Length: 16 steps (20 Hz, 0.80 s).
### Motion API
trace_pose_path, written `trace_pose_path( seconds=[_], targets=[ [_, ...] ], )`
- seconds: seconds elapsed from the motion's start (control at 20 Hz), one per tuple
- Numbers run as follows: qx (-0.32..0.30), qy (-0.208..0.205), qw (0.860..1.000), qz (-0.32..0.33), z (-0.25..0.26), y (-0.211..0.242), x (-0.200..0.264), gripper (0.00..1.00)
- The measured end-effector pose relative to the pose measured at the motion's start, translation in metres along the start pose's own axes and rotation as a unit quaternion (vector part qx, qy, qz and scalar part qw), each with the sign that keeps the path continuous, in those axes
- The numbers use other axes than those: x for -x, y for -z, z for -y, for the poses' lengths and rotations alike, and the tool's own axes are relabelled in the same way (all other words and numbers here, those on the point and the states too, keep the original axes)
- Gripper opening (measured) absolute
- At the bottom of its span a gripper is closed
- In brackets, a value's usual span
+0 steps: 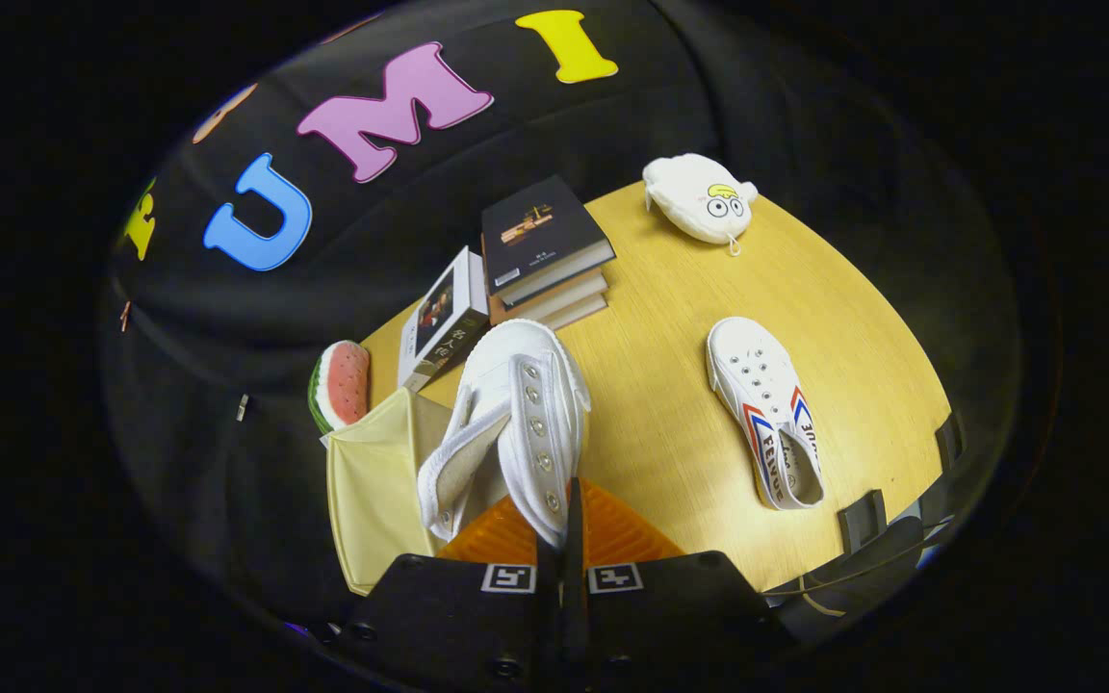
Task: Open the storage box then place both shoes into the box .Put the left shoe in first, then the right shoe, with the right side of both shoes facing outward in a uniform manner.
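My gripper (564,539) is shut on a white canvas shoe (506,423), pinching the edge of its upper between the orange fingers (612,529). That shoe hangs lifted and tilted, toe pointing away, over the pale yellow storage box (372,491), whose mouth lies just left of the fingers. A second white shoe (768,414) with red and blue stripes lies on the wooden table (670,385), off to the right, toe away from me.
A stack of books (545,252) and a leaning book (441,320) stand beyond the held shoe. A watermelon-slice toy (341,383) sits behind the box. A white plush pouch (699,197) rests at the table's far edge.
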<state>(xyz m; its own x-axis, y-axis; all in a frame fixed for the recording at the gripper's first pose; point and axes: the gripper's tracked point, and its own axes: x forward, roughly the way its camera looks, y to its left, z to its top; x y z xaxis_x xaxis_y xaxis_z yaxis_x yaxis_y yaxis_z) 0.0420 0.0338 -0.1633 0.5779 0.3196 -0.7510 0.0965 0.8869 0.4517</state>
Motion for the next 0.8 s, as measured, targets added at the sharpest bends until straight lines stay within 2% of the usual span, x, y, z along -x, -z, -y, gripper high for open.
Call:
trace_pose_path(
  seconds=[0.2,0.4,0.8],
  targets=[
    [0.003,-0.053,0.999,0.002,-0.068,0.003,0.010,0.05],
    [0.002,-0.086,0.996,-0.016,-0.125,0.023,0.002,0.05],
    [0.018,-0.094,0.994,-0.058,-0.194,0.083,-0.049,0.05]
  ],
)
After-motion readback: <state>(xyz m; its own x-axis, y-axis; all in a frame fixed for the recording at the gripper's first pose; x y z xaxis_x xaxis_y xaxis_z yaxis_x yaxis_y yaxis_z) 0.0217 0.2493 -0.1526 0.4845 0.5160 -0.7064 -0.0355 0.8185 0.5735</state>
